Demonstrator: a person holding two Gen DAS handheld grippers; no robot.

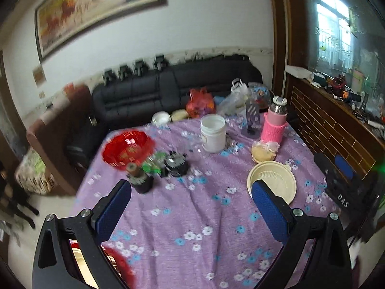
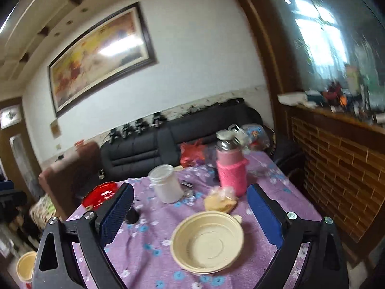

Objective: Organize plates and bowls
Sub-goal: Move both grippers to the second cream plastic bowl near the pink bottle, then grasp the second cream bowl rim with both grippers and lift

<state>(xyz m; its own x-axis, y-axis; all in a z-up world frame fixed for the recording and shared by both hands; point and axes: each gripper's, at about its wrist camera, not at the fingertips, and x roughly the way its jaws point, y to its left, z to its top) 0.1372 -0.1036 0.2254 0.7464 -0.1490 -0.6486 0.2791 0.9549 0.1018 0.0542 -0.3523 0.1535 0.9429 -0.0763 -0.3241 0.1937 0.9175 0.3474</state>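
Note:
A cream bowl [image 2: 207, 240] sits on the purple flowered tablecloth [image 2: 149, 236], low between the fingers of my open right gripper [image 2: 190, 189], which hovers above it with nothing held. The same cream bowl [image 1: 272, 180] is partly hidden behind the right finger of my open, empty left gripper [image 1: 191, 185], which hangs over the table's middle. A red bowl [image 1: 127, 149] stands at the table's left edge, also visible as the red bowl [image 2: 101, 195]. Two small pale bowls [image 1: 168, 116] rest at the far edge. A red rim [image 1: 118, 265] shows under the left gripper.
A white jar [image 1: 213, 133], a pink-sleeved flask [image 1: 275, 122], bagged bread [image 1: 263, 153] and dark small jars [image 1: 175, 163] crowd the table's far half. Plastic bags [image 1: 199, 102] lie at the back. A black sofa [image 1: 168, 84] is behind, a brick-patterned counter [image 2: 336, 168] on the right.

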